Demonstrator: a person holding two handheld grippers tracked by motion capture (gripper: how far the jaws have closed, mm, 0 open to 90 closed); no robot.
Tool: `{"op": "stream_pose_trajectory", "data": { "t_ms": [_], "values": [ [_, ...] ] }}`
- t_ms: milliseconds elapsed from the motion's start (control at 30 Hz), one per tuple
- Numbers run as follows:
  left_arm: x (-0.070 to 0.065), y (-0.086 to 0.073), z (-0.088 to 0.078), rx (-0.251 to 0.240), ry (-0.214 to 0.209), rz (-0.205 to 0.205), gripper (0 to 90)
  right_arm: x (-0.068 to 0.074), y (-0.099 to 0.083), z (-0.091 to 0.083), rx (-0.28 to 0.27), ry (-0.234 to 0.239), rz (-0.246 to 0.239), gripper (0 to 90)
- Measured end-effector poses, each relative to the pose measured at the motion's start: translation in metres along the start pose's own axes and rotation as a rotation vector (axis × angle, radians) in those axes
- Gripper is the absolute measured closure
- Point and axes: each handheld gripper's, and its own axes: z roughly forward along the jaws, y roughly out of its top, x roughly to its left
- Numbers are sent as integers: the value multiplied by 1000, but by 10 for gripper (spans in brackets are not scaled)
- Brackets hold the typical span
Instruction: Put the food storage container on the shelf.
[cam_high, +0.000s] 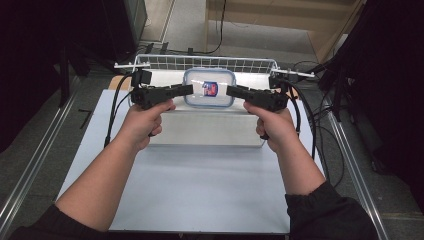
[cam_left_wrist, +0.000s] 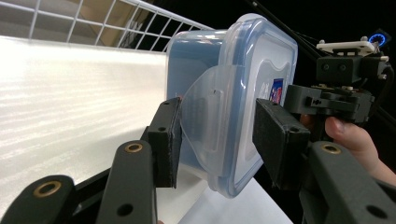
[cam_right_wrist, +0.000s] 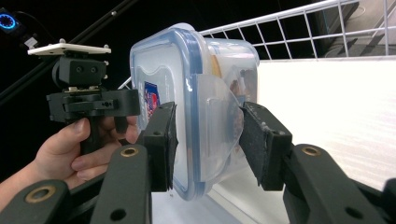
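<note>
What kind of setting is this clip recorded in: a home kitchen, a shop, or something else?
Most likely a lab or recording workspace, not a kitchen: a plain white table on a bare floor, cables trailing beside it, dark screens at the sides, and just a wire basket and one lidded plastic container as props.

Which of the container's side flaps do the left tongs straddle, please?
The flap at the container's left end, high view; the right tongs straddle the opposite flap.

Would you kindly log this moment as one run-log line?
left gripper: jaws around container left latch | right gripper: jaws around right latch | container: lid on, in wire basket
</note>
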Motion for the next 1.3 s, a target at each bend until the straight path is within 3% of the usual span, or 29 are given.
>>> {"op": "stream_pose_trajectory", "data": {
  "t_ms": [300, 667, 1100, 1300],
  "values": [
    [4, 2, 3, 48, -13, -90, 544, -7, 4, -1, 59, 14, 85, 578],
    [1, 12, 1, 108, 9, -143, 546, -14, 9, 0, 95, 50, 189, 592],
    [0, 20, -3, 147, 20, -191, 555, -16, 10, 3, 105, 75, 237, 592],
    [4, 20, 0, 160, 31, -214, 548, -19, 9, 6, 120, 65, 260, 591]
  ]
}}
